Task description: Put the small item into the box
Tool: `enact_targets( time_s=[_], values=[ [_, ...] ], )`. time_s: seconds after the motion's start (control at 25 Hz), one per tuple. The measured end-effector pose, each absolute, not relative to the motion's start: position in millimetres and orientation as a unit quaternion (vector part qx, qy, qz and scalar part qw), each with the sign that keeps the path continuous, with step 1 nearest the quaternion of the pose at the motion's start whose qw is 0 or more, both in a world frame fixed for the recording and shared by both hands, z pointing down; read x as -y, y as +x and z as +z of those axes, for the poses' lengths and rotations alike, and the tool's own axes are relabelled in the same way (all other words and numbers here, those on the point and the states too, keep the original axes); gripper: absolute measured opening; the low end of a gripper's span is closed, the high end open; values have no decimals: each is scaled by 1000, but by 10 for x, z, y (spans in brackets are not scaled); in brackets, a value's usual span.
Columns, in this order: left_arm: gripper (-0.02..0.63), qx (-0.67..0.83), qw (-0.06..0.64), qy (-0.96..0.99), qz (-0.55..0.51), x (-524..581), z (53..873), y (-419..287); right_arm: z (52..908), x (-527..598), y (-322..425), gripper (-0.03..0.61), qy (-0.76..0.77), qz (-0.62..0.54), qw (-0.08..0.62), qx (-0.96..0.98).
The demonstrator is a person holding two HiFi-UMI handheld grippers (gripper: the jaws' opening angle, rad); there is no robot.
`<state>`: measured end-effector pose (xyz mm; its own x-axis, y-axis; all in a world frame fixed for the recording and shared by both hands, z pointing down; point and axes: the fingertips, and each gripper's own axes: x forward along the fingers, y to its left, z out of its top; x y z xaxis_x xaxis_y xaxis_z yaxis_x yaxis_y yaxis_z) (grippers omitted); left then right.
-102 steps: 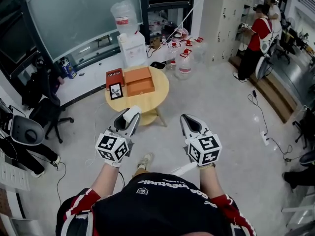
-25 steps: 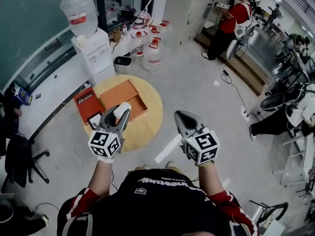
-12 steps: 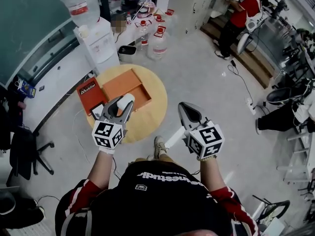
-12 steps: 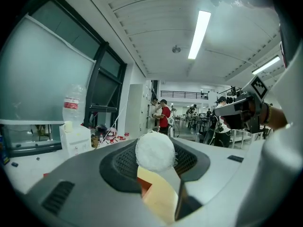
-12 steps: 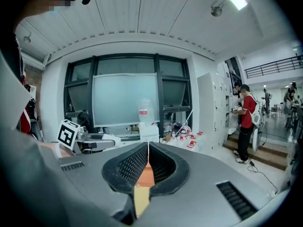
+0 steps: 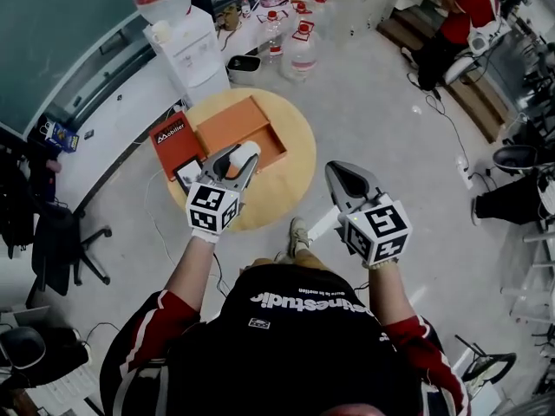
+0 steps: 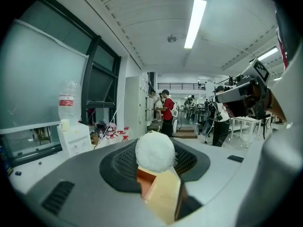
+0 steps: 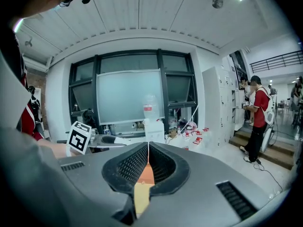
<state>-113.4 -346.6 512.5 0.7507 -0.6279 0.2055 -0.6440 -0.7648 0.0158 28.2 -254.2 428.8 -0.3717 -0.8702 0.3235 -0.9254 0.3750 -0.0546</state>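
Observation:
My left gripper (image 6: 240,157) is shut on the small item, a white fuzzy ball (image 6: 246,152). It hovers over the near edge of the open orange box (image 6: 232,124), which lies on a round wooden table (image 6: 290,159). In the left gripper view the white ball (image 7: 155,151) sits pinched between the jaws of the left gripper (image 7: 156,162). My right gripper (image 6: 341,175) hangs to the right of the table, above the floor, shut with nothing in it. In the right gripper view the right gripper (image 8: 148,151) has its pads meeting at the tip.
The box's red lid (image 6: 171,136) and a small picture card (image 6: 187,173) lie left of the box. Behind the table stand a water dispenser (image 6: 192,46) and water jugs (image 6: 301,48). An office chair (image 6: 54,232) is at left. A person in red (image 6: 464,11) stands far right.
Both grippers have sunk a little. The left one, still holding the white ball, now sits lower over the table by the box's near edge.

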Motion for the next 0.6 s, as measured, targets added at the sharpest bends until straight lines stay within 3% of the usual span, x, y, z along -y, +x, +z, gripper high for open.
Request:
enact_targets(
  time_s=[0.6],
  values=[
    [187, 330, 52, 926, 176, 3939, 5902, -972, 4474, 2668, 509, 32, 550, 124, 136, 815]
  ],
)
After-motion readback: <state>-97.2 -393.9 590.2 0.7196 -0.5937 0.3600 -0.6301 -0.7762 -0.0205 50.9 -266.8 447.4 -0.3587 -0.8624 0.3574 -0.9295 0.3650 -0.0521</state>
